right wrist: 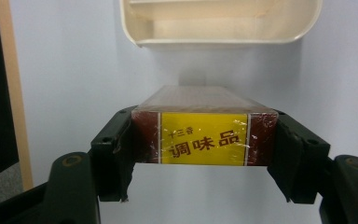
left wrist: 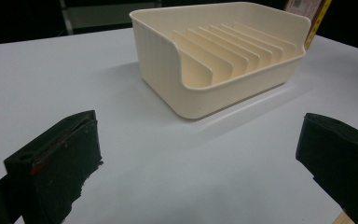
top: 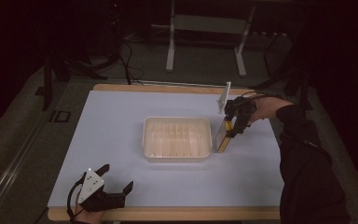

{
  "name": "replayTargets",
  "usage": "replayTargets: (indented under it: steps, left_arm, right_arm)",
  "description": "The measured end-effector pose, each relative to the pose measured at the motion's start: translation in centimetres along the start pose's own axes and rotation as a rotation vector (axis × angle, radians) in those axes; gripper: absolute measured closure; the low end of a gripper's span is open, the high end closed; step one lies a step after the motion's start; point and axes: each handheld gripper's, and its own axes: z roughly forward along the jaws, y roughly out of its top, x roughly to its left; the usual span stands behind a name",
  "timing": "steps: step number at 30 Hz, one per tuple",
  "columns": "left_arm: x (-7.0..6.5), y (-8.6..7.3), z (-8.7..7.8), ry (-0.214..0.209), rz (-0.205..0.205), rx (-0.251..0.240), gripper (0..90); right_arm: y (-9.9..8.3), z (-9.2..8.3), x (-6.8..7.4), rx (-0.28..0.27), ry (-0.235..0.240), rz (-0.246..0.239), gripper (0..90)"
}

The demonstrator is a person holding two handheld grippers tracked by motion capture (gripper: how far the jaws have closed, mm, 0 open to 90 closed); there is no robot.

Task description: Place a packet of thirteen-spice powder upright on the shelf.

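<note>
Between hand-held gripper [right wrist: 205, 154] jaws, seasoning box [right wrist: 204, 138]

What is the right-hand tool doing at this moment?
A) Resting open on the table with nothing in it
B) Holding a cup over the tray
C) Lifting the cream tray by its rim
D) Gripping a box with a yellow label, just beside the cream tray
D: the right tool has its jaws closed on both ends of the box with the yellow label, held just outside the cream tray.

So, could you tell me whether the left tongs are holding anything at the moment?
No, the left tongs stand wide open over bare table, short of the cream tray.
</note>
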Motion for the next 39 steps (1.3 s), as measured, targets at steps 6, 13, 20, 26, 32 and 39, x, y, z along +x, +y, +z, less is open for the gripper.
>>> replayTargets:
  steps: [6,13,20,26,32,39]
  left_arm:
    - [-0.1,0.0,0.0,0.002,0.002,0.0,0.0]
    - [-0.1,0.1,0.0,0.002,0.005,-0.003,0.0]
    - [-0.1,0.1,0.0,0.001,0.005,-0.004,0.0]
    - [-0.1,0.1,0.0,-0.001,0.004,-0.006,0.0]
    - [-0.2,0.1,0.0,-0.005,0.004,-0.005,0.0]
    - [-0.2,0.1,0.0,-0.008,0.004,-0.003,0.0]
  right_arm:
    - [0.2,-1.9,0.8,-0.024,-0.017,-0.016,31.8]
    - [0.7,-4.5,1.6,-0.046,-0.037,-0.001,31.8]
    - [1.7,-6.1,2.5,-0.037,-0.054,-0.027,31.8]
    - [2.4,-7.4,3.1,-0.069,-0.059,-0.045,31.8]
    - [3.1,-7.9,3.5,-0.106,-0.063,-0.066,31.8]
    - [4.0,-7.1,3.7,-0.14,-0.053,-0.098,31.8]
